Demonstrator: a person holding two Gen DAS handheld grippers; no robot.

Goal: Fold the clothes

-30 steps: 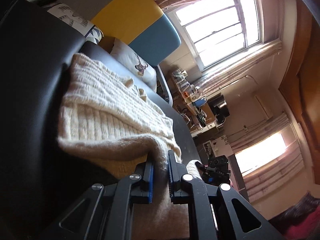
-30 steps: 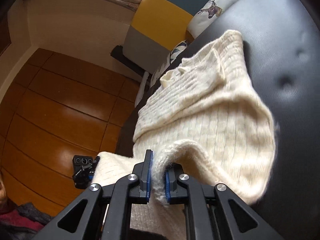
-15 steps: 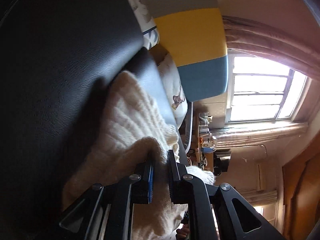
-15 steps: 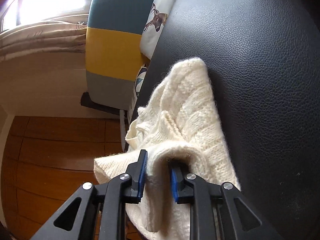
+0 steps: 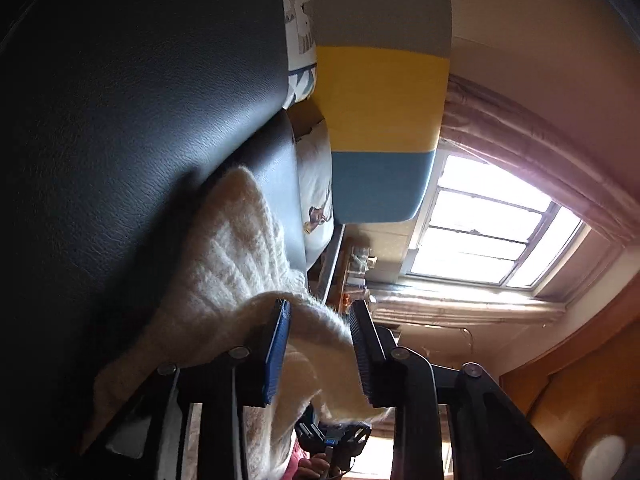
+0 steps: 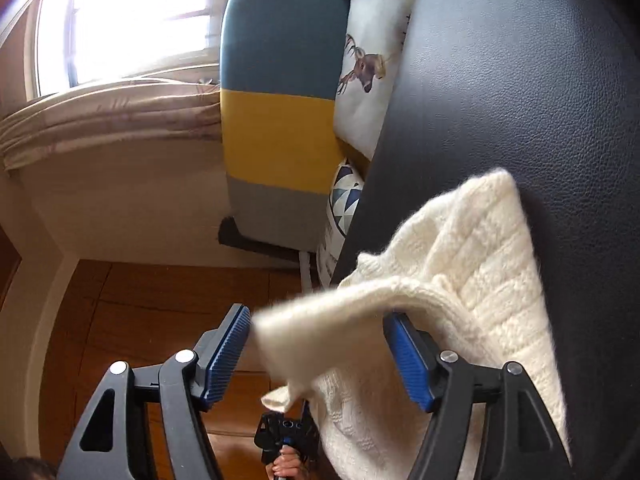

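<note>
The left gripper (image 5: 320, 344) has its jaws spread apart, with a fold of the cream knitted sweater (image 5: 236, 264) draped loosely between them; the cloth touches the left blue pad and runs across to the right one, yet nothing is pinched. Ahead of this gripper and to its left, the rest of the sweater lies bunched against the black leather surface (image 5: 132, 112) that fills that side of the view. Farther ahead, past the sweater, stand a white cushion with a deer print (image 5: 318, 200) and a padded panel in grey, yellow and blue bands (image 5: 380, 92), with a bright window (image 5: 484, 232) to the right.

The right gripper (image 6: 320, 354) is opened wide. A blurred flap of the sweater (image 6: 480, 264) hangs in the gap between its fingers, closer to the right pad, whose tip sits against the knit. The bulk of the garment spreads ahead and to the right of this gripper, lying on the black leather surface (image 6: 520, 92). Below and between the fingers, the other gripper device appears small, held by a hand (image 6: 285, 468). To the left lies wooden floor (image 6: 132, 304).
</note>
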